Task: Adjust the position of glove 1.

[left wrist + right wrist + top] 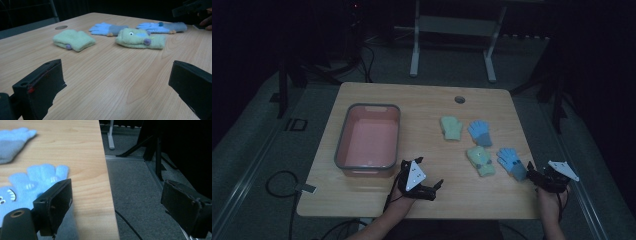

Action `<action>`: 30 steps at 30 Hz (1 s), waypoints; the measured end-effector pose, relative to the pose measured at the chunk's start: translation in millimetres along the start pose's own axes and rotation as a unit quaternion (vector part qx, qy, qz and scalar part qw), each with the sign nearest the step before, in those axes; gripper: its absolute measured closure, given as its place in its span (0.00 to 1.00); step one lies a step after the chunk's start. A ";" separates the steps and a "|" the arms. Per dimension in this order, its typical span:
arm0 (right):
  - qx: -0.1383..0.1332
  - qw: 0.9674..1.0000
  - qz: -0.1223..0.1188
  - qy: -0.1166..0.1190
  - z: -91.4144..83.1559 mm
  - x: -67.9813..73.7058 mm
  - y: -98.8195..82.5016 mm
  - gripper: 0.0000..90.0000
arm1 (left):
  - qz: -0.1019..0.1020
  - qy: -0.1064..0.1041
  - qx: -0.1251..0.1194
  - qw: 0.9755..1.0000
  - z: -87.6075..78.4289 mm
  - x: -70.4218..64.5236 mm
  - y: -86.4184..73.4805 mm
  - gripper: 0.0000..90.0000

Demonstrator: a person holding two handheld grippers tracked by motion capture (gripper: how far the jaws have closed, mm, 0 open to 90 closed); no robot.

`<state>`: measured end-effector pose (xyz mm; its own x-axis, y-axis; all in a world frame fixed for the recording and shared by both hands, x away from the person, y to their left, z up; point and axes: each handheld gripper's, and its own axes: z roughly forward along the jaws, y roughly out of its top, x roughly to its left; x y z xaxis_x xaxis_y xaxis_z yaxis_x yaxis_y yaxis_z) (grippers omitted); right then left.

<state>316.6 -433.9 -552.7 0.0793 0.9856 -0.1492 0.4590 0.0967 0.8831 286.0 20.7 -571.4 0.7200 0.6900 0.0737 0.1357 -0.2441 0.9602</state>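
Right gripper (532, 172) sits at the lower right of the high view, jaws spread wide and holding nothing, one jaw over the table (377, 197) edge. Just beside it lies the near blue glove (511, 162), long axis running diagonally, fingers pointing to the upper left, cuff toward the gripper. Left gripper (436, 187) rests low at centre, jaws released too, facing the near green glove (480, 160), whose cuff points toward the bottom of the frame.
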 end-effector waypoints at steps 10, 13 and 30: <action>0.036 0.999 -0.007 -0.011 3.7 0.6 3.1 0.11 | -0.003 -0.003 0.001 1.000 -1.4 1.3 -0.5 0.00; 0.045 0.999 -0.019 -0.010 2.9 2.2 5.3 0.11 | 0.000 -0.001 0.004 1.000 -0.9 1.1 -0.3 0.00; 0.090 0.991 -0.011 0.100 -4.1 16.6 41.5 0.12 | 0.007 0.003 0.009 1.000 -0.3 -0.5 0.2 0.00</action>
<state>333.3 -413.0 -516.7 -0.1008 0.9931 -0.0601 0.6113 0.1095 0.7838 285.5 20.5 -571.1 0.7176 0.6909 0.0885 0.1376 -0.2652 0.9543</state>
